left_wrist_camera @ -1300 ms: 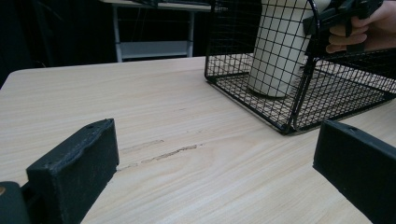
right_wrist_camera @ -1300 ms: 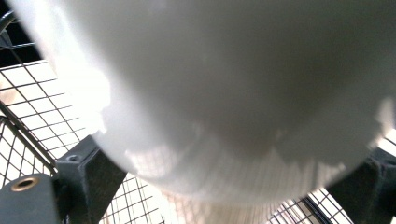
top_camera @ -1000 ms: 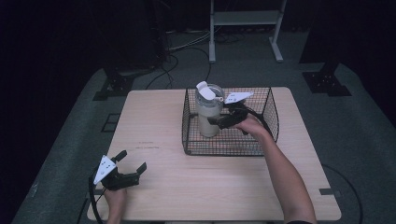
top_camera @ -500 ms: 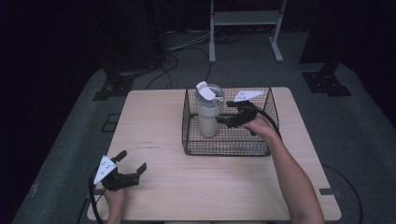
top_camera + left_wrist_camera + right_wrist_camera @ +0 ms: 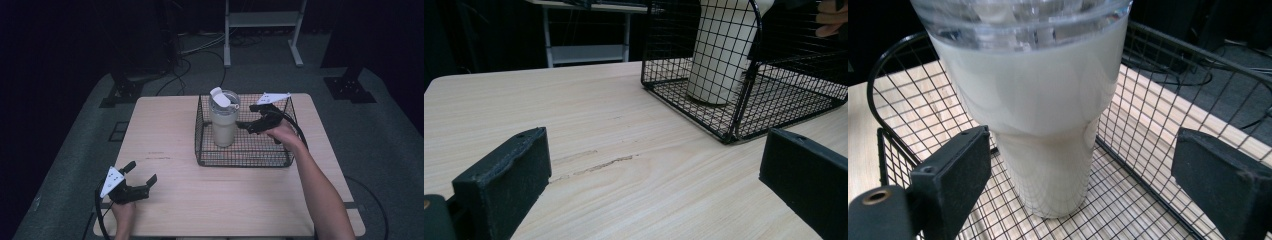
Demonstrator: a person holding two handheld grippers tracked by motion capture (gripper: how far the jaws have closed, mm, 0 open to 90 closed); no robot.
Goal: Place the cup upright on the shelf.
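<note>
Inside the wire basket point(image 5: 243, 159), the wide right claw point(image 5: 245, 125) faces the upright tumbler point(image 5: 223, 125); left claw point(image 5: 141, 175) wide.

Wood-grain table point(image 5: 589, 145); wire basket point(image 5: 280, 155)

Cream-white tumbler point(image 5: 224, 122), black wire-grid basket point(image 5: 243, 159), pale wood-grain table point(image 5: 210, 195), possibly scratched.
</note>
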